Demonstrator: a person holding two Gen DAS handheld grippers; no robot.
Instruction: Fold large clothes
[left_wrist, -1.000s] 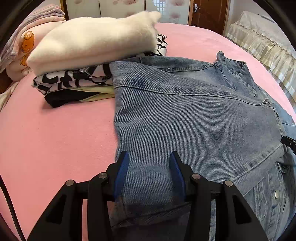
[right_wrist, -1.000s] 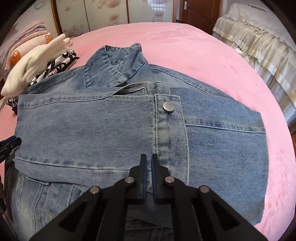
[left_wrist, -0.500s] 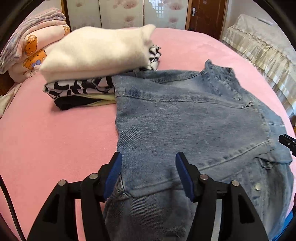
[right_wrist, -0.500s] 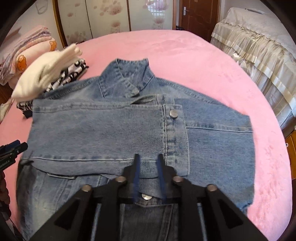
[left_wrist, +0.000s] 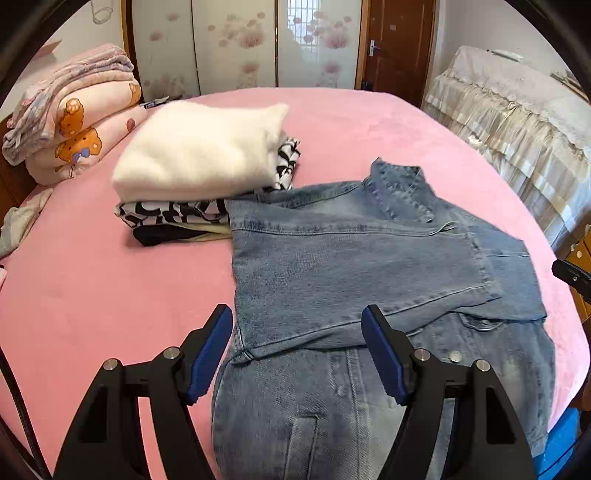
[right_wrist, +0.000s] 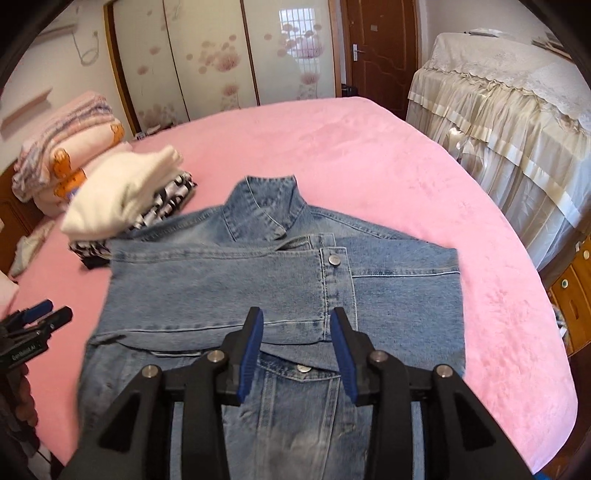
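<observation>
A blue denim jacket (left_wrist: 354, 273) lies flat on the pink bed (left_wrist: 92, 288), both sleeves folded across its chest, collar at the far end. It also shows in the right wrist view (right_wrist: 236, 284). My left gripper (left_wrist: 297, 350) is open and empty, raised above the jacket's near left part. My right gripper (right_wrist: 297, 350) is open and empty, above the jacket's button placket near a metal button (right_wrist: 304, 368). The left gripper also shows at the left edge of the right wrist view (right_wrist: 44, 314).
A stack of folded clothes (left_wrist: 199, 166) with a white sweater on top lies beside the jacket's left shoulder. Folded pink quilts (left_wrist: 74, 122) sit at the far left. A cloth-covered piece of furniture (left_wrist: 517, 122) stands right of the bed. Doors stand behind.
Both grippers have drawn back and up from the jacket. The right gripper opened and let go of the folded sleeve. The left jaws opened wider.
</observation>
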